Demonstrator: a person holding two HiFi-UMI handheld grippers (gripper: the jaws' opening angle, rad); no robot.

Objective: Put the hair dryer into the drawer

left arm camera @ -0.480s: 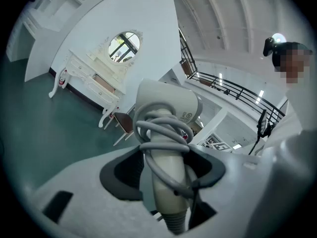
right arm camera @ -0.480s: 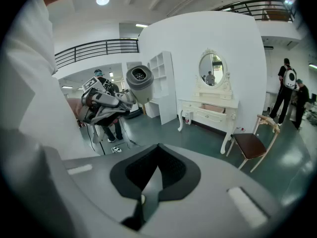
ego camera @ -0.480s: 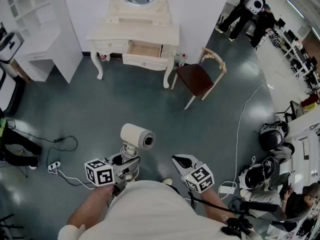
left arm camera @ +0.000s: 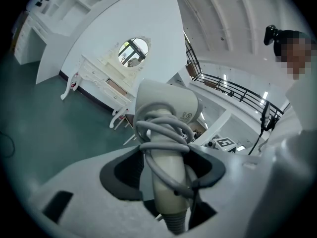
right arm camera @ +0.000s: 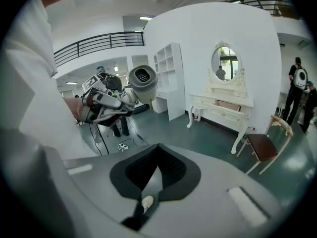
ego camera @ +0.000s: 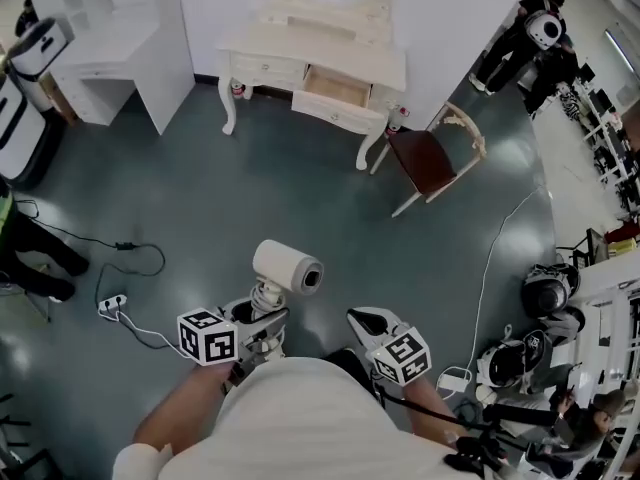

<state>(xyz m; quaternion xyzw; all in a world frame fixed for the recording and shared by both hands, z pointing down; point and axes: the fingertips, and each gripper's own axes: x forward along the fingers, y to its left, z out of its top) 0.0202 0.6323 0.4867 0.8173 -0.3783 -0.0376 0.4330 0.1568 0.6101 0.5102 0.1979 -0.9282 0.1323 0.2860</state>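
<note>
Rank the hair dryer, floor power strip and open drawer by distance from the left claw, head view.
1. Hair dryer: held in the left claw itself.
2. Power strip: floor, to its left.
3. Open drawer: dressing table, far ahead.

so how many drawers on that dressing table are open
1: the middle drawer of the dressing table, pulled out. The drawer left of it looks shut; the right side is unclear.

The head view looks steeply down from above the person, with the floor [ego camera: 250,188] well below and the vanity surface [ego camera: 330,53] far off at its top edge. The left gripper view sits close behind the left tongs [left arm camera: 166,165], and the right gripper view close behind the right tongs [right arm camera: 157,157]. Both face across the room. All three views share the vanity surface and the floor.
</note>
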